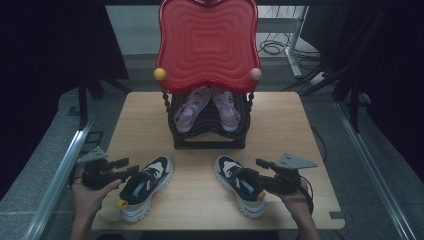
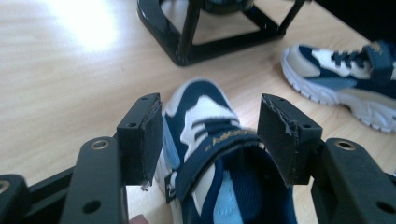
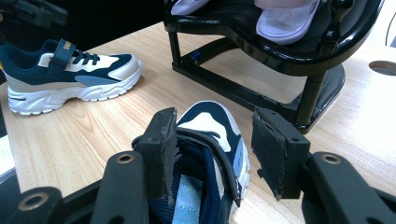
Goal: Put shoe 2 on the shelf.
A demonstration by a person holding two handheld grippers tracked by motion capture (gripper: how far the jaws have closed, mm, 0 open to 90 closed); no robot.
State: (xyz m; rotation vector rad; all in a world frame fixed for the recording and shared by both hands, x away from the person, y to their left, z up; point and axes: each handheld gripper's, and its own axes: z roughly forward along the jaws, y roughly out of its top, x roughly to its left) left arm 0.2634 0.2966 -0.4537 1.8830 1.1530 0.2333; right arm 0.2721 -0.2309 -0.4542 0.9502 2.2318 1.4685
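Two navy, white and beige sneakers lie on the wooden table [image 1: 295,125], toes pointing away from me. My left gripper [image 1: 131,170] is at the left sneaker [image 1: 146,186]. In the left gripper view, the left gripper [image 2: 210,125] is open, with its pads either side of the left sneaker's [image 2: 201,114] strap and collar. My right gripper [image 1: 251,170] is at the right sneaker [image 1: 239,183]. In the right gripper view, the right gripper [image 3: 212,140] is also open, astride the collar of the right sneaker [image 3: 210,120].
A black shoe rack [image 1: 209,135] with a red wavy top [image 1: 207,40] stands at the table's back middle. A pair of lilac and pink sandals [image 1: 192,107] rests on its shelf. Metal rails run along both sides of the table.
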